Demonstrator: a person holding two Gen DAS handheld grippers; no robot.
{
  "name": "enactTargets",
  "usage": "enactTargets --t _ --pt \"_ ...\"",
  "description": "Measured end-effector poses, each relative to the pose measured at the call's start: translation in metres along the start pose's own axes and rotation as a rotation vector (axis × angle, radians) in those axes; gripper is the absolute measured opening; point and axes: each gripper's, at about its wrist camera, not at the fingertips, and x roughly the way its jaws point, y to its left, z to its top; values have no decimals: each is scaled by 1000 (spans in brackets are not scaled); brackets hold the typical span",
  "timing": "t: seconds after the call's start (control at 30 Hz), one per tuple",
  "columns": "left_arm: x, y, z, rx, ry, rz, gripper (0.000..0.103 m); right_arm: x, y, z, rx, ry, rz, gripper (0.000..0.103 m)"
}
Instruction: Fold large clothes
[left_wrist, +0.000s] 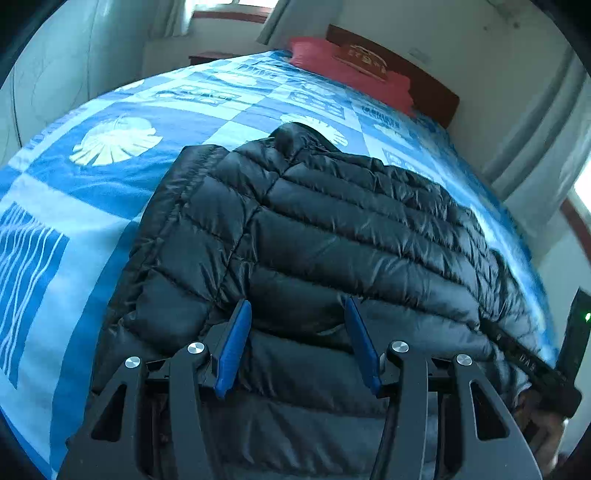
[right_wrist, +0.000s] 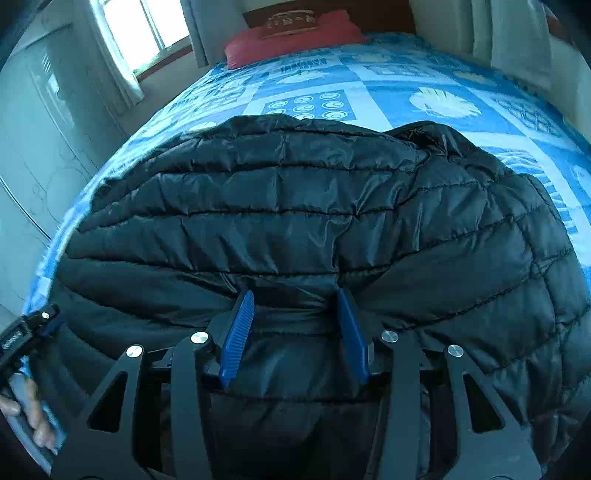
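A black quilted puffer jacket (left_wrist: 314, 229) lies spread on the bed, collar toward the far end; it fills the right wrist view (right_wrist: 295, 206) too. My left gripper (left_wrist: 297, 306) is open, its blue fingers pressed into the jacket's near hem with fabric bulging between them. My right gripper (right_wrist: 295, 295) is open the same way over the jacket's near edge, fabric bunched between its fingers. The right gripper's body shows at the right edge of the left view (left_wrist: 576, 332); the left gripper and a hand show at the lower left of the right view (right_wrist: 26, 339).
The bed has a blue and white patterned blanket (left_wrist: 110, 155) (right_wrist: 406, 92). A red pillow (left_wrist: 347, 62) (right_wrist: 291, 37) lies against the wooden headboard (left_wrist: 424, 81). Curtains and a window (right_wrist: 140, 37) stand at the left, a white wall beside.
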Motion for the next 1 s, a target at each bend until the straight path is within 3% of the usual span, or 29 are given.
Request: enactTargets --t 0.1,0.23,0.33,0.43,0.5,0.6,0.67,0.73,0.8,0.87,1.0 --pt "-17 -7 6 -1 -25 -27 52 -12 -3 14 56 -23 51 46" --pt "-14 -26 24 34 -78 -52 53 -6 2 32 55 -60 41 46" --pt "28 -31 26 77 19 11 53 26 9 31 19 1 12 49" --pt "33 -42 31 154 29 77 52 25 16 39 -15 21 -15 48" --pt "16 -51 42 159 3 9 52 10 19 52 -2 -29 9 48" --pt "5 -65 62 181 -80 -20 52 9 29 73 -16 -73 17 48" --pt "14 -72 76 184 -92 -34 52 22 32 83 -18 -64 19 48" --pt "37 -74 84 181 -62 -4 52 45 35 87 -26 -29 -1 48" --pt "65 -72 84 190 8 55 52 81 32 81 -28 69 -18 49" --pt "94 -67 77 197 76 88 52 90 28 77 -11 67 -5 49" --pt "97 -70 74 226 65 126 52 85 28 79 0 71 4 49"
